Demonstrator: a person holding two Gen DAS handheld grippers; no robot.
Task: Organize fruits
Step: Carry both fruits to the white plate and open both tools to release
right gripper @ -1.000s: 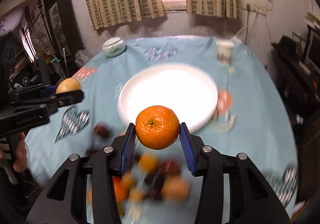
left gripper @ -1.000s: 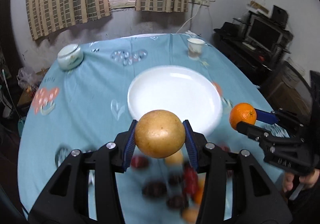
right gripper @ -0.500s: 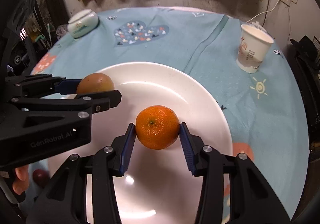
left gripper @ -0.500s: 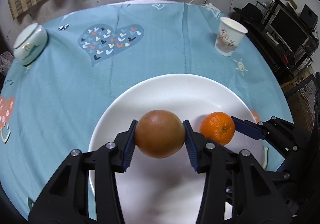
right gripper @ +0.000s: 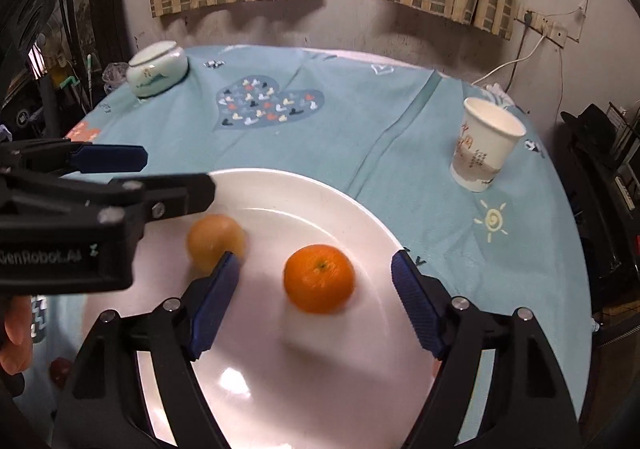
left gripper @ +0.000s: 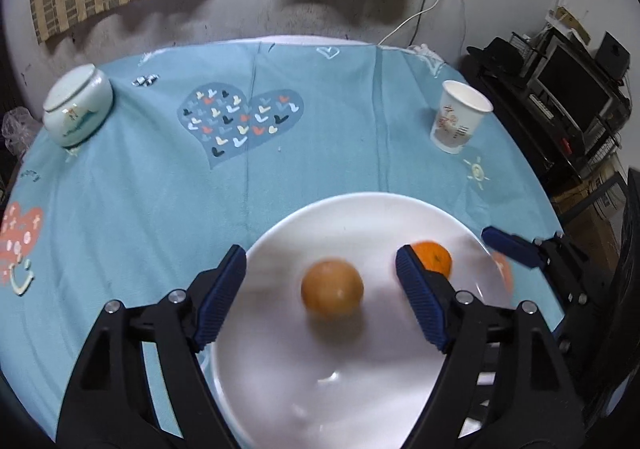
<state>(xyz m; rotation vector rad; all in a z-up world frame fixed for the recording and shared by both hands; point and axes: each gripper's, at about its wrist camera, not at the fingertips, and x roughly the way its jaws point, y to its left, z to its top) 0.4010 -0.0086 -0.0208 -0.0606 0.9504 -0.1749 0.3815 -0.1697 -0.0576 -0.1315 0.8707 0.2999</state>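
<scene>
A brownish-yellow round fruit [left gripper: 332,287] lies on the white plate [left gripper: 360,389], between the wide-open fingers of my left gripper [left gripper: 320,301], touching neither. An orange [right gripper: 319,278] lies on the same plate [right gripper: 280,369] between the open fingers of my right gripper [right gripper: 316,301]. In the left wrist view the orange [left gripper: 434,257] shows partly behind my right-hand finger. In the right wrist view the brownish fruit [right gripper: 215,239] sits left of the orange, under the left gripper.
A paper cup [left gripper: 458,121] stands at the right on the blue tablecloth, a lidded white jar [left gripper: 77,109] at the far left. A dark red fruit [right gripper: 60,371] lies on the cloth at the lower left. Shelves with electronics stand right of the table.
Both grippers have opened and let their fruits go onto the plate. Both have pulled back and up a little from the fruits.
</scene>
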